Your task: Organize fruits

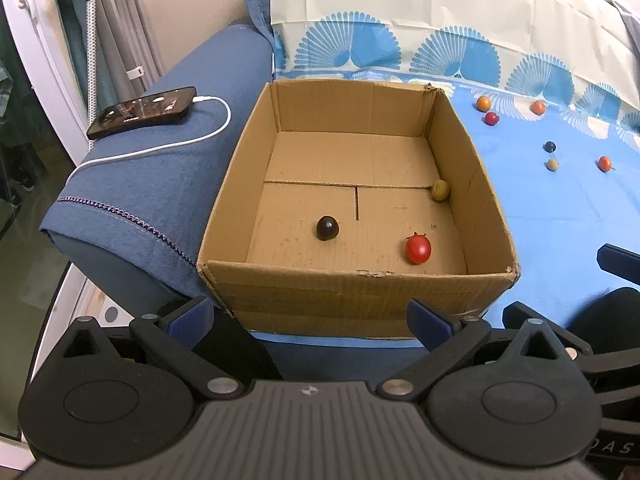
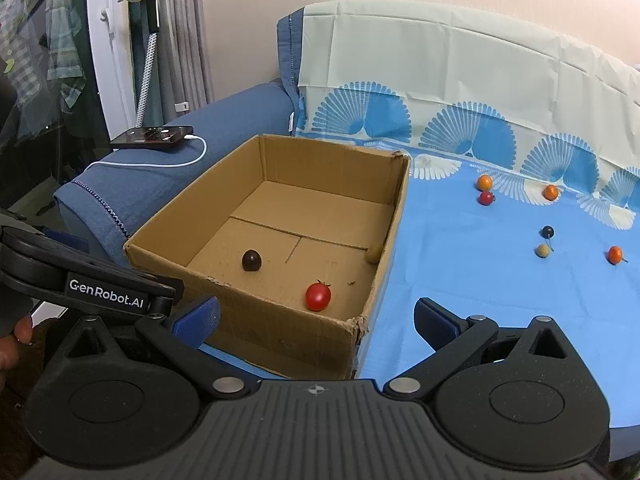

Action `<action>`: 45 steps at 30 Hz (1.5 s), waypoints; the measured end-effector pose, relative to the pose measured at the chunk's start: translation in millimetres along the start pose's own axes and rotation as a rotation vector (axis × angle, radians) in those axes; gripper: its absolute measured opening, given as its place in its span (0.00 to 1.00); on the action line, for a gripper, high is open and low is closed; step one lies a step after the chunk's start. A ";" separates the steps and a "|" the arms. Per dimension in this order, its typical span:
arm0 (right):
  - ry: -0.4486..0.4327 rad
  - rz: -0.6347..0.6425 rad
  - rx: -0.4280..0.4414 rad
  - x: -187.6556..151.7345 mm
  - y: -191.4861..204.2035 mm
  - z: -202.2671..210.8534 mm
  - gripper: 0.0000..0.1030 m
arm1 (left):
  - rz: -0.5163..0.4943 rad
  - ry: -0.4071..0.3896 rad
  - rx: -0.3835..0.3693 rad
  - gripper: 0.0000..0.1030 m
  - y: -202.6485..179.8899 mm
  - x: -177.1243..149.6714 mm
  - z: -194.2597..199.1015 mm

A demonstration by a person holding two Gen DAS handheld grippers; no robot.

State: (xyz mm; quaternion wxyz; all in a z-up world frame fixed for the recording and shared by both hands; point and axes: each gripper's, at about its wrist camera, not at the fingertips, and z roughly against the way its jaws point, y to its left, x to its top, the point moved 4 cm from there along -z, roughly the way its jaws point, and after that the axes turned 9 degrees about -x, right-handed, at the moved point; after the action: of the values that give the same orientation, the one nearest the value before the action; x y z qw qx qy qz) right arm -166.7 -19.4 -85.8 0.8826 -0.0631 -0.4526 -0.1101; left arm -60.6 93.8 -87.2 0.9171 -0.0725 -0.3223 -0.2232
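An open cardboard box [image 1: 352, 284] [image 2: 256, 312] sits on a blue cloth. Inside lie a red tomato [image 1: 418, 249] [image 2: 318, 296], a dark fruit [image 1: 327, 228] [image 2: 252, 260] and a yellow-green fruit [image 1: 440, 190] [image 2: 374, 253]. Several small fruits lie on the cloth to the right: two orange [image 2: 484, 182] [image 2: 551, 192], one red [image 2: 486, 198], one dark blue [image 2: 548, 232], one beige [image 2: 543, 250], one orange-red [image 2: 615, 255]. My left gripper [image 1: 312, 316] is open and empty in front of the box. My right gripper [image 2: 316, 318] is open and empty at the box's near right corner.
A phone [image 1: 142, 112] [image 2: 154, 137] on a white charging cable lies on the blue sofa armrest [image 1: 160, 184] left of the box. The sofa back with the fan-patterned cloth [image 2: 440, 120] rises behind. The other gripper's body [image 2: 80, 276] shows at the left.
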 end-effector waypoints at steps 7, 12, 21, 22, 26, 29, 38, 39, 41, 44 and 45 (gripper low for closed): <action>-0.012 -0.029 -0.008 1.6 -11.1 -2.3 0.99 | -0.016 -0.004 -0.004 1.00 -10.1 9.8 -0.5; -0.013 -0.076 -0.013 3.1 -25.3 -3.2 0.99 | -0.028 -0.004 -0.018 1.00 -20.5 21.1 -1.3; -0.038 -0.208 -0.077 7.8 -77.1 -2.9 0.99 | -0.086 -0.018 -0.090 1.00 -67.6 55.5 -4.4; -0.042 -0.224 -0.094 8.0 -86.4 -2.3 0.99 | -0.097 -0.023 -0.099 1.00 -75.6 60.9 -4.9; -0.075 -0.257 -0.187 5.0 -124.1 -1.1 0.99 | -0.157 -0.043 -0.121 1.00 -107.8 78.9 -10.1; -0.088 -0.278 -0.259 0.1 -152.8 -3.3 0.99 | -0.183 -0.020 -0.166 1.00 -132.7 93.5 -21.4; -0.076 -0.394 -0.433 -13.2 -257.4 -41.3 0.99 | -0.248 0.008 -0.222 1.00 -209.2 164.8 -81.9; -0.070 -0.404 -0.445 -13.0 -267.4 -50.3 0.99 | -0.260 0.007 -0.214 1.00 -218.1 174.1 -91.6; -0.054 -0.429 -0.452 -11.8 -288.1 -70.0 0.99 | -0.283 0.003 -0.213 1.00 -238.4 193.6 -116.7; -0.038 -0.450 -0.456 -8.3 -312.9 -103.0 0.99 | -0.282 0.028 -0.216 1.00 -259.4 219.2 -163.3; -0.039 -0.449 -0.457 -6.5 -320.7 -113.9 0.99 | -0.273 0.044 -0.221 1.00 -264.2 227.0 -181.5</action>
State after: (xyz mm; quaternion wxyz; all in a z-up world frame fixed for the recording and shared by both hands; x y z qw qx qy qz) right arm -161.6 -352.9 -153.7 0.7906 -0.1603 -0.4355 -0.3995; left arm 77.5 -273.8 -90.4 0.8715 -0.1236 -0.2825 -0.3812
